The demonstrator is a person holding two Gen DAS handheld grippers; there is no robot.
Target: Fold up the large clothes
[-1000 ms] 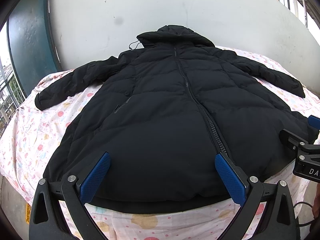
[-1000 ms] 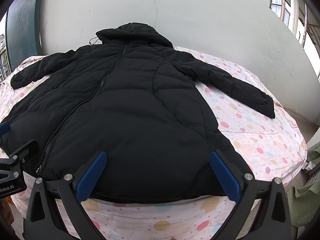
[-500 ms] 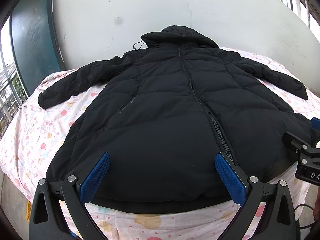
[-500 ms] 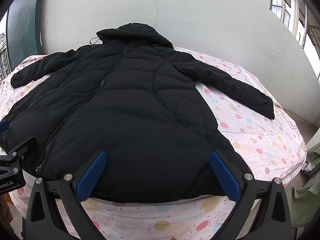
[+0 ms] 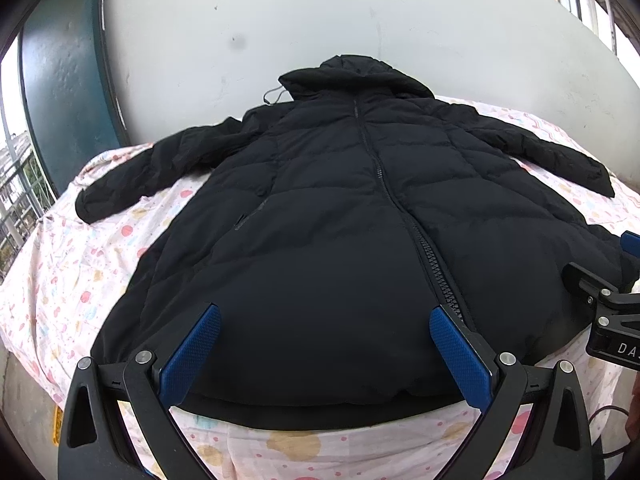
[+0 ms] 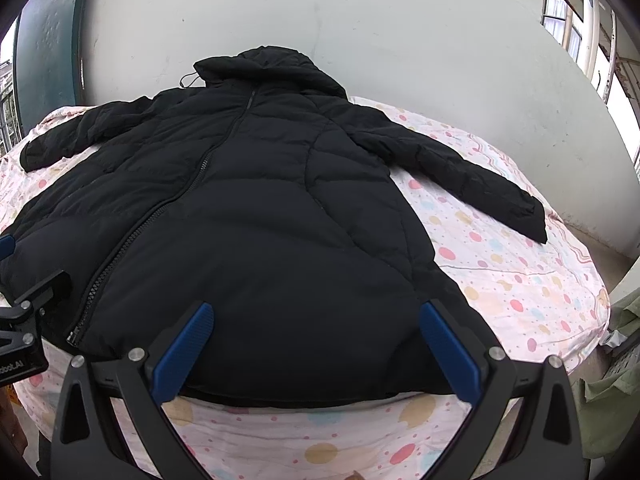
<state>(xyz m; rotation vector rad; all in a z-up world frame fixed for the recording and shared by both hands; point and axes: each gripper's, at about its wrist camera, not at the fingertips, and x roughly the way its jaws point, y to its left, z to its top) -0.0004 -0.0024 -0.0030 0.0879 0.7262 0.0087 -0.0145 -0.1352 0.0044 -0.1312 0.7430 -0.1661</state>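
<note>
A long black puffer coat [image 5: 340, 232] lies flat, front up and zipped, on a table under a pink dotted sheet [image 5: 92, 248]. Its hood is at the far end by the wall and both sleeves are spread out to the sides. It also shows in the right wrist view [image 6: 256, 220]. My left gripper [image 5: 324, 320] is open and empty above the left half of the hem. My right gripper [image 6: 316, 316] is open and empty above the right half of the hem. Each gripper shows at the edge of the other's view.
A pale wall [image 5: 360, 20] stands right behind the hood. A dark green door frame [image 5: 60, 100] is at the far left. The sheet's right part [image 6: 520, 288] drops off at the table edge, with greenish cloth [image 6: 612, 392] on the floor beyond.
The left gripper has shifted slightly left and back, so the coat sits a little more to the right in its view. The right gripper has barely moved. Both stay open.
</note>
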